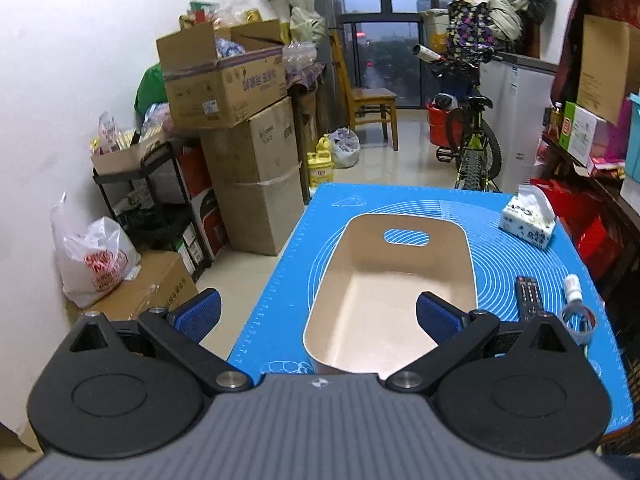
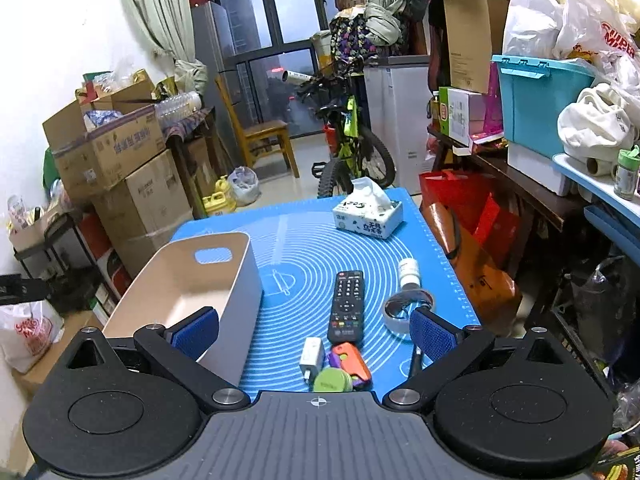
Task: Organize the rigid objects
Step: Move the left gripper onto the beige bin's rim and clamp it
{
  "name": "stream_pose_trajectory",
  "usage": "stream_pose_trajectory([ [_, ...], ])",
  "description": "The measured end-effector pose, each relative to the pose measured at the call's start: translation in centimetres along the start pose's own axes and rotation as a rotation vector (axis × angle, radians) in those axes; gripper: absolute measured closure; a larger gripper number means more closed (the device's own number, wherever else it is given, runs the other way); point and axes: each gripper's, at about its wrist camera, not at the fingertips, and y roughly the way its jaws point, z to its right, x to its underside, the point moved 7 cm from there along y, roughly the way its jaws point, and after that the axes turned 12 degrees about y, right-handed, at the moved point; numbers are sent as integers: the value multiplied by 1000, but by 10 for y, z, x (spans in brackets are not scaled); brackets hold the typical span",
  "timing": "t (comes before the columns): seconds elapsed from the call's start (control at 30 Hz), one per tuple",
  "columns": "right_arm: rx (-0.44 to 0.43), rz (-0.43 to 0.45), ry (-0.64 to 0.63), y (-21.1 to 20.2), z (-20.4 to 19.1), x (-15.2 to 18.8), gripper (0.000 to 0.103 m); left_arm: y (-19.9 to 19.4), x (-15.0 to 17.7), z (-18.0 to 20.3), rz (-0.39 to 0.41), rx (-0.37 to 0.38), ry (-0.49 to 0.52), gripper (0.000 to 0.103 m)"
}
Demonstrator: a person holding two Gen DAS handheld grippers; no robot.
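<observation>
Stock on the counter, as I read it from both wrist views:

- Counter, covered by a blue mat [image 2: 304, 248]. My work surface.
- Beige bin [image 1: 394, 280], empty, on the left part of the mat. Destination, I judge.
- Remote control [image 2: 347, 307], flat, just right of the bin.
- White bottle [image 2: 409, 274], lying on its side beside the remote.
- Tape roll [image 2: 404, 312], touching or nearly touching the bottle's near end; I cannot tell which.
- White charger block [image 2: 312, 358], orange-and-purple gadget [image 2: 352, 360] and green disc [image 2: 330, 380], bunched together at the near edge.
- Tissue pack [image 2: 368, 216], far corner; soft, probably not mine to move.
- Left hand-held gripper [image 1: 318, 316]: spread wide, holding nothing, poised over the bin's near end.
- Right hand-held gripper [image 2: 316, 338]: spread wide, holding nothing, above the near cluster.

Risks noted:

- The three small pieces are crowded; closing on one may nudge its neighbours off the near edge.
- The bottle is round and could roll toward the right edge if the tape roll is disturbed.
- The remote lies flat and thin; the fingers may skid over it rather than catch it.
- The bin looks light; my left hand-held gripper could tip or shove it by clipping the rim.
</observation>
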Motion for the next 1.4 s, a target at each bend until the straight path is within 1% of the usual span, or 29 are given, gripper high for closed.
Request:
stream_pose_trajectory([
  [0.1, 16, -9, -7, 11, 0, -2, 3, 9, -5, -9, -21, 0, -13, 1],
  [0.17, 33, -17, -3, 21, 2, 0, 2, 16, -6, -11, -36, 3, 8, 1],
  [0.27, 55, -49, 22, 38, 7, 5, 3, 33, -6, -13, -70, 38, 54, 1],
  [0.37, 90, -75, 13, 55, 9, 15, 3, 54, -5, -13, -99, 72, 99, 1],
  [0.43, 113, -94, 3, 67, 12, 22, 3, 70, -3, -13, -117, 97, 100, 1],
  [0.57, 151, -129, -11, 88, 17, 34, 3, 99, 3, -13, -156, 105, 117, 1],
  [0.63, 167, -144, -7, 98, 21, 40, 3, 116, 7, -13, -193, 122, 124, 1],
  [0.73, 194, -164, 22, 114, 31, 50, 3, 137, 10, -15, -231, 137, 116, 1],
  [0.93, 258, -197, 6, 139, 42, 64, 3, 172, 16, -16, -283, 148, 106, 1],
  [1.13, 285, -226, -26, 162, 45, 77, 3, 190, 29, -13, -313, 169, 98, 1],
  [1.27, 309, -237, -59, 170, 46, 90, 3, 201, 39, -12, -330, 186, 92, 2],
  [1.3, 311, -241, -69, 171, 46, 93, 3, 204, 41, -10, -335, 187, 94, 8],
  [1.33, 316, -242, -76, 172, 46, 96, 3, 205, 42, -10, -340, 193, 95, 20],
  [1.4, 326, -245, -85, 174, 46, 100, 3, 207, 43, -9, -348, 208, 92, 20],
])
